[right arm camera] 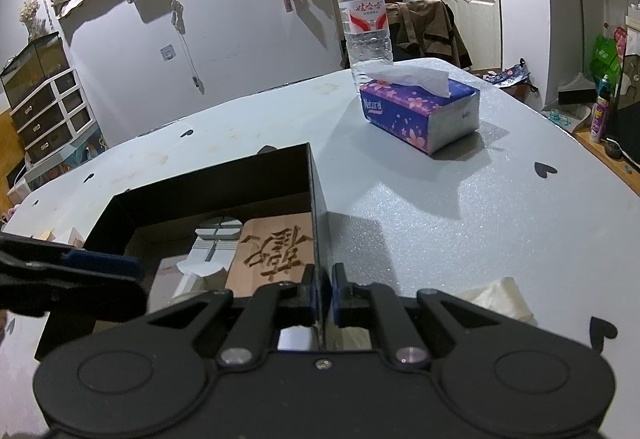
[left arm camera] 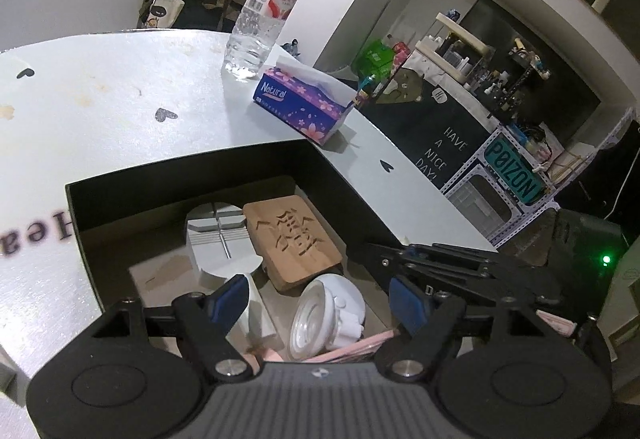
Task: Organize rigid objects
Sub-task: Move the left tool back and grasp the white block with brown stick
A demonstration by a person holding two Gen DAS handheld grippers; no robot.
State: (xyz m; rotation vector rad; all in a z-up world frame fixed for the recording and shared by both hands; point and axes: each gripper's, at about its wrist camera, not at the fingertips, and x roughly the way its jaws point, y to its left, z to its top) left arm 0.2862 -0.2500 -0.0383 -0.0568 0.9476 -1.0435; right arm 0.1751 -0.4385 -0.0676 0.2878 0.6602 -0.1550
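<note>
An open black box (left arm camera: 192,163) sits on the white table (left arm camera: 100,111). Inside lie a carved wooden block (left arm camera: 294,239), a white slotted piece (left arm camera: 218,235), a white round part with a clear lens (left arm camera: 324,323) and pink strips (left arm camera: 356,349). My left gripper (left arm camera: 320,293) hovers open over the box, with the white round part below its blue pads and untouched. My right gripper (right arm camera: 322,289) is shut on the box's thin right wall (right arm camera: 316,199). The wooden block (right arm camera: 276,251) shows just left of that wall. One blue-padded finger (right arm camera: 100,265) of the left gripper reaches in from the left.
A water bottle (right arm camera: 364,19) and a purple tissue pack (right arm camera: 420,107) stand at the table's far side. A crumpled tissue (right arm camera: 496,299) lies right of the box. The table's right edge drops toward cluttered shelves (left arm camera: 500,167).
</note>
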